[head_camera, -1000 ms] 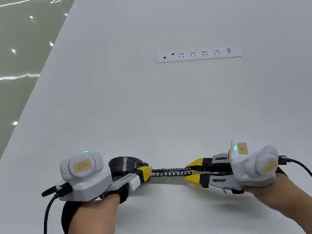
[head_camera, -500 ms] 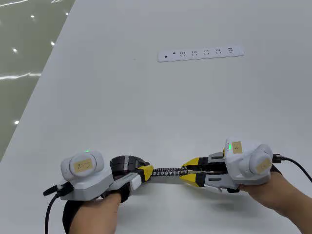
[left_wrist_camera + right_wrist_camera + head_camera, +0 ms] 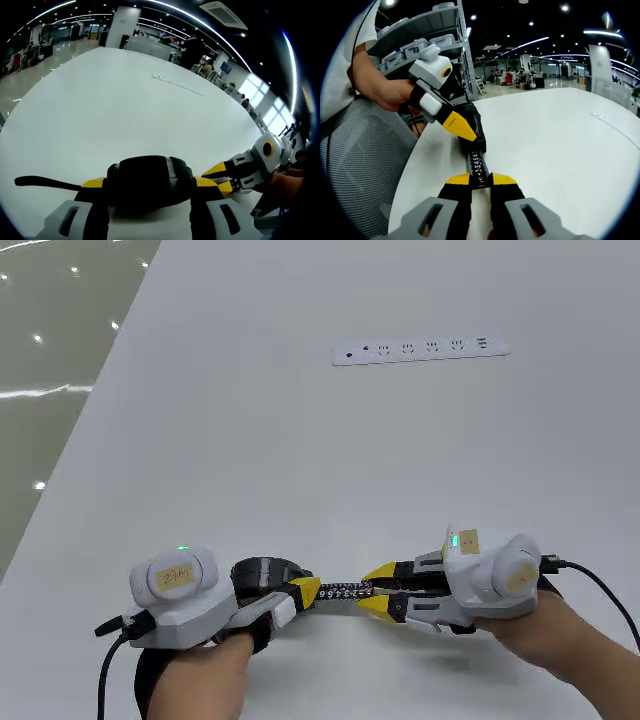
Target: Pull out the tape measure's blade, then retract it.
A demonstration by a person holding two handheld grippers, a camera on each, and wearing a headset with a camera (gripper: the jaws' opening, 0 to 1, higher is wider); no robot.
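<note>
Two grippers meet at the near edge of the white desk [image 3: 300, 440], each held in a hand. The left gripper [image 3: 150, 187] is closed around the black tape measure [image 3: 262, 573], its yellow tips pressed against the case's two sides. Its own view shows the case square between the jaws and a black strap [image 3: 45, 183] trailing off to one side. The right gripper [image 3: 480, 179], just right of the case, is narrowed onto the blade [image 3: 477, 167], a short run bridging the gap between them. Its own view makes the digits legible, where the head view gives a speckled strip, and it also takes in a grey mesh chair [image 3: 360, 160] and a shelf [image 3: 420, 30] of bins. Far across the bare desk lies a white power strip [image 3: 420, 348]. Beyond the desk's left edge, a glossy floor [image 3: 50, 340] reflects ceiling lights. The left gripper view opens onto a large office with windows.
</note>
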